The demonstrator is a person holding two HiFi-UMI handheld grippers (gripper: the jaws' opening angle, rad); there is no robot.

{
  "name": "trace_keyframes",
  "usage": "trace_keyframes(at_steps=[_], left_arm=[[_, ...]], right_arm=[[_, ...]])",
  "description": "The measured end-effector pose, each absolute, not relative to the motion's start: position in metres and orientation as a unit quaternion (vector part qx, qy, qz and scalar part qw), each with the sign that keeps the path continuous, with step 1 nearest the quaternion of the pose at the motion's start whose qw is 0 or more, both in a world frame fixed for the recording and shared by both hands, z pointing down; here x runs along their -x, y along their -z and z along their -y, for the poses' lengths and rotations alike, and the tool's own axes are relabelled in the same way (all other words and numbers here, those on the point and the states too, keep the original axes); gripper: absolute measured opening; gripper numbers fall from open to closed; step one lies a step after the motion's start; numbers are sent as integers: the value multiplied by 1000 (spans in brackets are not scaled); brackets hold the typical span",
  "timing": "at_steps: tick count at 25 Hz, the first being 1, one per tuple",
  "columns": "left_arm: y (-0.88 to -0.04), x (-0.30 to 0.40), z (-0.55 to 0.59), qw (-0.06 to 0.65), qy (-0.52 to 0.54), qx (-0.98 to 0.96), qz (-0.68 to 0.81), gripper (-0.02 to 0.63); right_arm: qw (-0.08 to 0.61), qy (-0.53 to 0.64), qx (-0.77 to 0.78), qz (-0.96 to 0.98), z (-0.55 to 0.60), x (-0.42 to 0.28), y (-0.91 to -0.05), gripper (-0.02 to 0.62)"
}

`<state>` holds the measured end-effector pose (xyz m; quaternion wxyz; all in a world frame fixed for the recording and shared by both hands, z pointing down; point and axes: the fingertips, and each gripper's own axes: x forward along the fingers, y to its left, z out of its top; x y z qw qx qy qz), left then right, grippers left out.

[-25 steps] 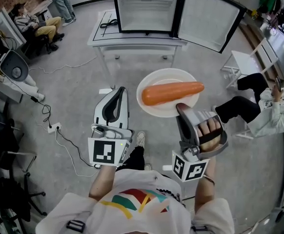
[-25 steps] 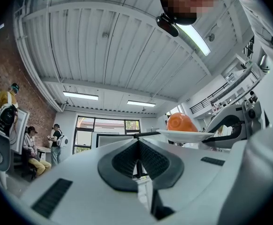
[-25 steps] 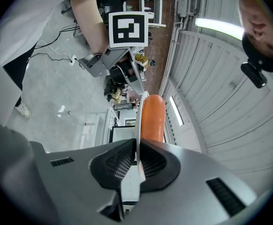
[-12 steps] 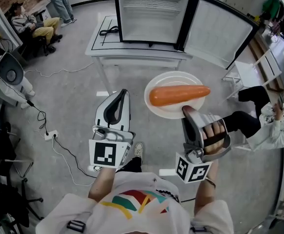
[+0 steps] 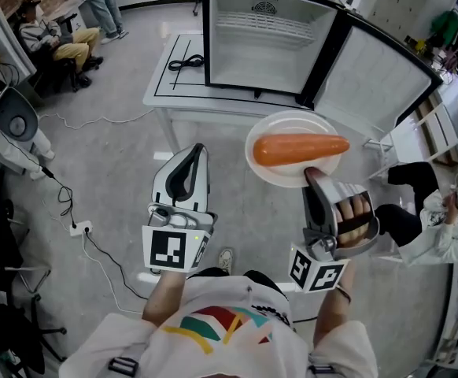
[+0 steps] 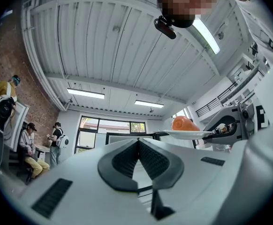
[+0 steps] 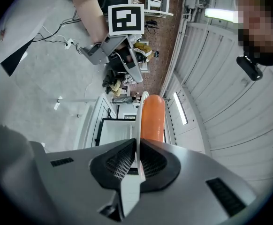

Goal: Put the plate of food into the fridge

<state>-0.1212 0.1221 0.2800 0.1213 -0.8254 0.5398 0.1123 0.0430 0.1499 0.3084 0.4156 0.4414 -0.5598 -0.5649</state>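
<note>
1. The fridge [image 5: 268,42] stood open at 12 o'clock in the head view, its white interior bare on the shelves that showed. Its door [image 5: 378,85] was swung out toward 2 o'clock. A second earlier it had sat higher and smaller in that view, so it now looked nearer.
2. The white table [image 5: 174,93] carried the fridge, and a black cable [image 5: 186,60] lay on its top at 11 o'clock.
3. The left gripper [image 5: 196,150] hung at 7 o'clock from the plate, well apart from it. Its jaws were clenched tip to tip on nothing [image 6: 138,142], at much the same spot as before.
4. The right gripper [image 5: 314,176] was clamped on the near rim of the plate, at the plate's 5 o'clock. Its own view showed the pads pinching the thin white edge [image 7: 136,144].
5. The plate [image 5: 292,124] was held level in the air in front of the table's edge, below the fridge opening and not yet inside. It had drifted toward 2 o'clock since the earlier frames.
6. The carrot [image 5: 300,149] lay across the plate with its long axis running 9 to 3 o'clock. Its thick end was at 9 and its tapered tip overhung the rim at 3, as it had a second earlier.
</note>
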Motion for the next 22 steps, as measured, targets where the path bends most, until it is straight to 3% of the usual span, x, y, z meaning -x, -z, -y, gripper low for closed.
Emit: trace_keyframes(at_steps=[9,22], left_arm=[[-282,141,-80,117,-109,823,-545,6],[-281,115,8,124,-104,823,-545,6]], right_arm=[[427,553,-455,553,-100,-47,-304,25],[405,566,-443,566,-2,-51,-305,25]])
